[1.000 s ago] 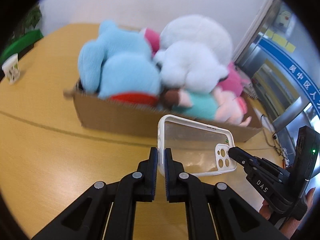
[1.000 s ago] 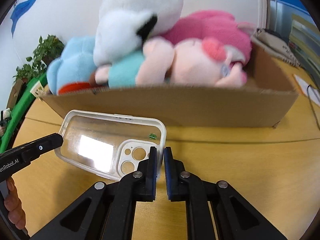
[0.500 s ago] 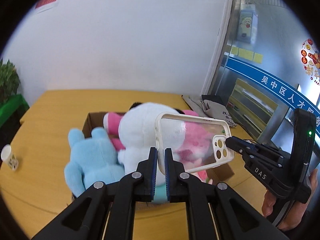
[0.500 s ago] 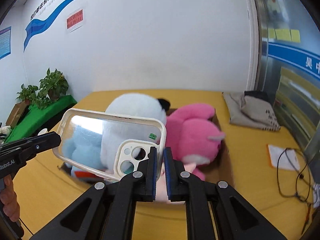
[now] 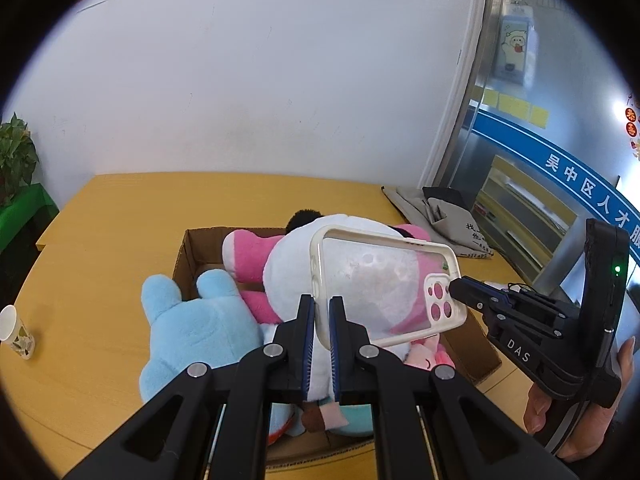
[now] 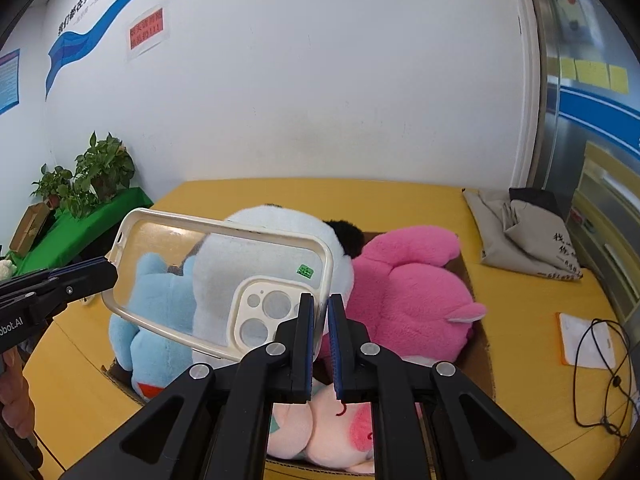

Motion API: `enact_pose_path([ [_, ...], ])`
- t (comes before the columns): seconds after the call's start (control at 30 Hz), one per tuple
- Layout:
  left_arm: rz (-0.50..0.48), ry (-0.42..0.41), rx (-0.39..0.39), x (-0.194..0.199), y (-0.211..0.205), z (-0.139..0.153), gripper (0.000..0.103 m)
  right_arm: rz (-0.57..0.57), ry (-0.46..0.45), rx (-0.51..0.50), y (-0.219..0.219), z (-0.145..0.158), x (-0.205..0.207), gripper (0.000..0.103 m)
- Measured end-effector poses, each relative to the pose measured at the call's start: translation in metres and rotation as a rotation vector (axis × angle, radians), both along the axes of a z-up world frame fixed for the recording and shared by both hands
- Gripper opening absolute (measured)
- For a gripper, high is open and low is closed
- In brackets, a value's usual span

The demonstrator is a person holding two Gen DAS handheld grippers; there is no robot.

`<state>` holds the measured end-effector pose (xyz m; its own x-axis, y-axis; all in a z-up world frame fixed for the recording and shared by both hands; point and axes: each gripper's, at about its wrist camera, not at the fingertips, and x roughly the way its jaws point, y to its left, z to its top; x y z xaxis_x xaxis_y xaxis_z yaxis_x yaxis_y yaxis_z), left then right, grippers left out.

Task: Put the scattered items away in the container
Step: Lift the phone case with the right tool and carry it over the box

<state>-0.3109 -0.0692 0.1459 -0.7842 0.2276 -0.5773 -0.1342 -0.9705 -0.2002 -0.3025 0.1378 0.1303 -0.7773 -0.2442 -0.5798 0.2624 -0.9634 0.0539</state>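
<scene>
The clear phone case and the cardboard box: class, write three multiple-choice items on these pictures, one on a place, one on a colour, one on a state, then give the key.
1. Where is the clear phone case?
A. flat on the table
B. held in the air over the cardboard box
C. under the grey bag

2. What colour is the plush toy hanging over the box's left wall in the left wrist view?
A. light blue
B. green
C. black

3. How is the case held?
A. by no gripper
B. by the left gripper alone
C. by both grippers, one at each end

Key: 1 B, plush toys show below and through it. 2 A, its fur is light blue. 3 C, the right gripper clamps the camera end, the left the other.
</scene>
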Motion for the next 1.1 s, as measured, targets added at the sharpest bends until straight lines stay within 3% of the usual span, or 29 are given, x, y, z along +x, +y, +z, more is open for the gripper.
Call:
enact_pose_path([
  [0.23, -0.07, 0.007, 0.013, -0.029, 0.034, 0.007, 0.007, -0.046, 0.022, 0.024, 0.03, 0.012, -0.023, 0.008],
  [0.43, -0.103, -0.036, 0.02, -0.033, 0.083, -0.013, 0.008, -0.074, -0.01, 0.057, 0.076, 0.007, -0.041, 0.008],
  [0.6, -0.126, -0.098, 0.002, -0.015, 0.112, -0.048, 0.008, -0.061, -0.055, 0.107, 0.106, -0.021, -0.032, 0.008],
  [0.8, -0.097, -0.232, -0.062, -0.027, 0.13, -0.095, 0.008, -0.061, -0.196, 0.11, 0.125, -0.076, -0.025, 0.008],
  [0.97, -0.105, -0.232, -0.036, -0.026, 0.13, -0.099, 0.011, -0.051, -0.261, 0.131, 0.127, -0.102, -0.02, 0.009],
  [1.07, -0.107, -0.222, -0.037, -0.022, 0.13, -0.095, 0.033, -0.048, -0.29, 0.125, 0.131, -0.107, -0.022, 0.009],
  [1.1, -0.103, -0.212, -0.041, -0.02, 0.132, -0.093, 0.045, -0.05, -0.296, 0.127, 0.131, -0.108, -0.022, 0.011],
])
